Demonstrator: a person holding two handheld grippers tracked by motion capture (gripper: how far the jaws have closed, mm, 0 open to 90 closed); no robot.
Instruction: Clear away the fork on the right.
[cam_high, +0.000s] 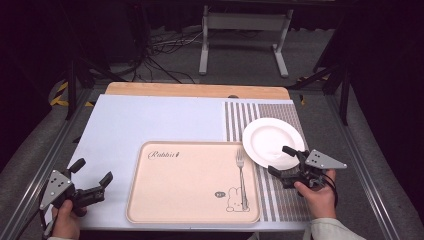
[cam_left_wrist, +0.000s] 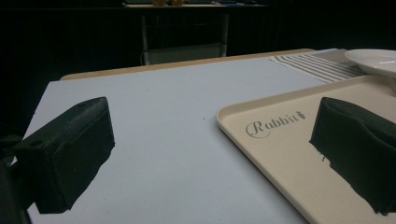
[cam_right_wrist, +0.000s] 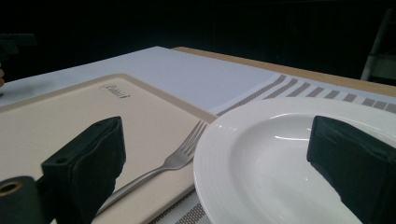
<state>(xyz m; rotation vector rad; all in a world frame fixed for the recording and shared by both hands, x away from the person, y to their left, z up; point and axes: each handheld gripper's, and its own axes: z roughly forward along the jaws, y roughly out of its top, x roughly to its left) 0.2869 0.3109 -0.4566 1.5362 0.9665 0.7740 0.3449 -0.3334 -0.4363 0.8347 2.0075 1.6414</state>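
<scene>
Our right gripper (cam_high: 285, 162) hovers, jaws spread, at the plate (cam_high: 272, 140) rim beside the tray (cam_high: 190, 182); left gripper (cam_high: 95, 175) rests spread. A shallow bite could tip the plate onto the fork (cam_high: 241, 175)

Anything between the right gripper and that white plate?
Nothing visible. The right gripper is open at the near rim of the round white plate; the metal fork lies aside on the beige tray.

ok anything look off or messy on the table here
Mostly tidy. The one oddity: the white plate overlaps the right edge of the tray, so it may not sit flat. The fork lies straight on the tray. No spills or damage visible.
</scene>
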